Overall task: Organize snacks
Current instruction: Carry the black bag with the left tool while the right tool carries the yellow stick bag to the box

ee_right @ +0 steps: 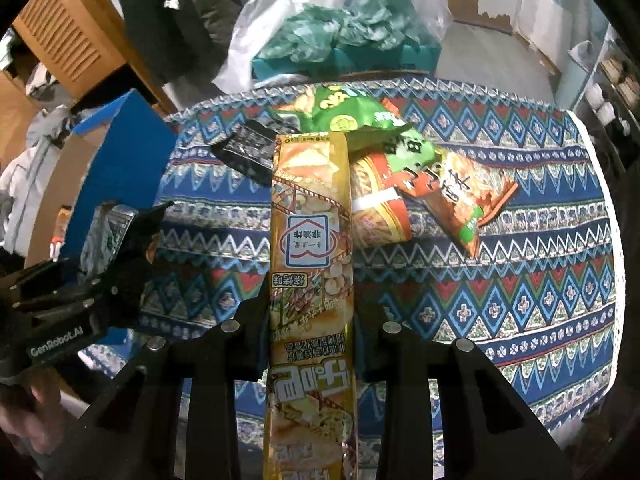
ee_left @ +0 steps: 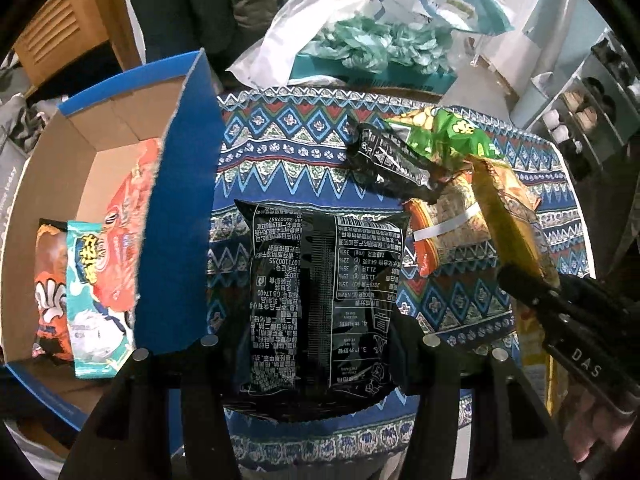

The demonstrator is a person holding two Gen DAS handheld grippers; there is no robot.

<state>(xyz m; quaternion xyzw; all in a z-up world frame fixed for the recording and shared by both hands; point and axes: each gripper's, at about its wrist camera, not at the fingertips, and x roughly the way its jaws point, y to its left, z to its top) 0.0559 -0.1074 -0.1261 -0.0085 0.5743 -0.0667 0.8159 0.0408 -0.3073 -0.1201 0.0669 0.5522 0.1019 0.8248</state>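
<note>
My left gripper (ee_left: 316,344) is shut on a large black snack bag (ee_left: 320,288) and holds it above the patterned tablecloth (ee_left: 288,152), just right of the blue cardboard box (ee_left: 184,208). The box holds an orange packet (ee_left: 50,296), a teal packet (ee_left: 92,304) and a red packet (ee_left: 128,220). My right gripper (ee_right: 310,324) is shut on a long yellow snack pack (ee_right: 312,264), held over the table. It also shows in the left wrist view (ee_left: 508,216). A small black packet (ee_right: 250,152), a green bag (ee_right: 344,114) and orange bags (ee_right: 460,196) lie on the cloth.
White and teal plastic bags (ee_left: 360,40) and a teal box (ee_left: 372,74) stand behind the table. A wooden cabinet (ee_right: 68,36) is at the back left. Shelves with small items (ee_left: 588,112) are at the right. The left gripper shows in the right wrist view (ee_right: 132,232).
</note>
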